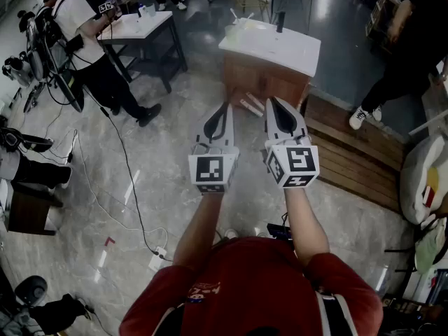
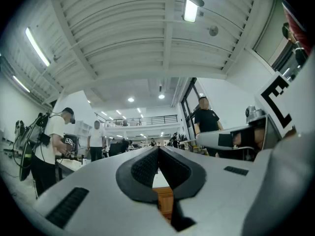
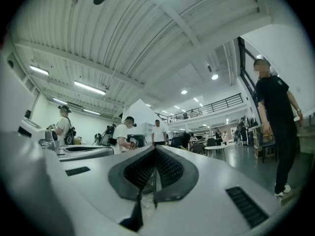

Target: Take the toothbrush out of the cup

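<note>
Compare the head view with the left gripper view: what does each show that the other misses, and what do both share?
Head view only: the shiny floor, the wearer's red shirt, and what looks like a cup holding thin sticks, too small to be sure.
Left gripper view only: the ribbed ceiling with its lamps and a railing along an upper level.
Both: the left gripper, jaws together with nothing between them, the right gripper beside it, the white-topped wooden table, a person in a white shirt and a person in black.
</note>
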Motion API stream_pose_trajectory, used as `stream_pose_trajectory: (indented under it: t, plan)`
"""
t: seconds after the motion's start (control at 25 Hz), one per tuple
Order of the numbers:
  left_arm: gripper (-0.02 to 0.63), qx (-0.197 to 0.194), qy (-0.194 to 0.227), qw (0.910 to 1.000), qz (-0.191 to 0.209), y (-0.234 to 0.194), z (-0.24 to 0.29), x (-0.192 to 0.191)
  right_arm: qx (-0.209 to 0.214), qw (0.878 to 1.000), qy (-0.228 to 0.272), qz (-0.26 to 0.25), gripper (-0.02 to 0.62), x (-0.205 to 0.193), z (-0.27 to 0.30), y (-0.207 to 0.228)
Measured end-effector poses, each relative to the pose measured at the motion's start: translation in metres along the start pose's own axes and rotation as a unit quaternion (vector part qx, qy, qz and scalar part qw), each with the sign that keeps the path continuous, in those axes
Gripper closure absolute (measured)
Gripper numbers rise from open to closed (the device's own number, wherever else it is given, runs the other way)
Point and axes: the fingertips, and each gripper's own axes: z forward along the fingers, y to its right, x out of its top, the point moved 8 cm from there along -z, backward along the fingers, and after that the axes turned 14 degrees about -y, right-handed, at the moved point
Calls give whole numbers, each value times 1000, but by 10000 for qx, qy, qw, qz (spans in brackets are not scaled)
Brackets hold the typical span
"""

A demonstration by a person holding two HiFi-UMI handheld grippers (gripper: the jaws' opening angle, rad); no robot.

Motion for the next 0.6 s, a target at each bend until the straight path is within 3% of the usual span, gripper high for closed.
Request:
stream_pose_trajectory:
  t: [0.6]
  plan:
    - [577,-110,-23,9999,-43,-36,-19,-10,-125,9999,-63,73,566,-8,14,-41]
